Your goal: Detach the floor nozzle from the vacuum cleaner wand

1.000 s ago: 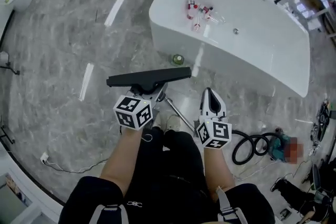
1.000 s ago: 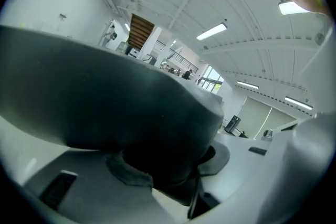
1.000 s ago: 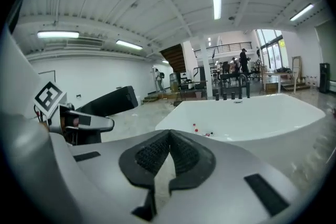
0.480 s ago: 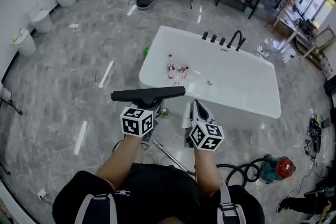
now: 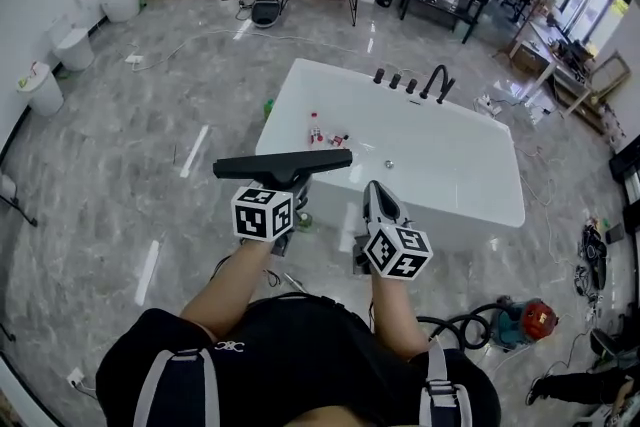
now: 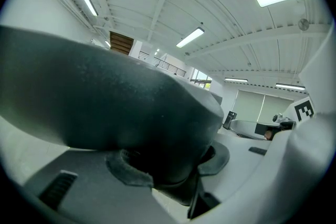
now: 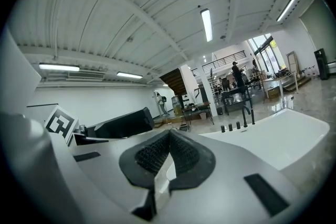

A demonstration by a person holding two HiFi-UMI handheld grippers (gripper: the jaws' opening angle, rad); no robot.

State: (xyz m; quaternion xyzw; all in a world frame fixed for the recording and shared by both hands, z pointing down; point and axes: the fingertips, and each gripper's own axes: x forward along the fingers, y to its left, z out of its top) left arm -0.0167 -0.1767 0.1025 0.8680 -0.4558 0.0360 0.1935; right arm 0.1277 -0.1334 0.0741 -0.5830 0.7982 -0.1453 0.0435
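On my head view the left tool (image 5: 289,188) sits just left of centre, its jaws clamped part-way open on the neck of the floor nozzle (image 5: 284,165). The nozzle is a long black bar, held off the floor and lying crosswise, nearly level, in front of the near left corner of the white bathtub (image 5: 470,180). No wand shows on it. In the left gripper view its dark body fills the whole left and centre of the frame, with the pads pressed against the narrower part underneath.

The right tool (image 5: 374,197) is just right of centre, beside the nozzle but apart from it. Its jaws are fully together with nothing between them; the right gripper view shows the ribbed pads meeting in a closed seam, the nozzle off to the middle left and the tub to the right.

At the lower right of the head view a teal and red vacuum body (image 5: 527,319) lies on the grey floor (image 5: 110,165) with a coiled black hose (image 5: 462,327).
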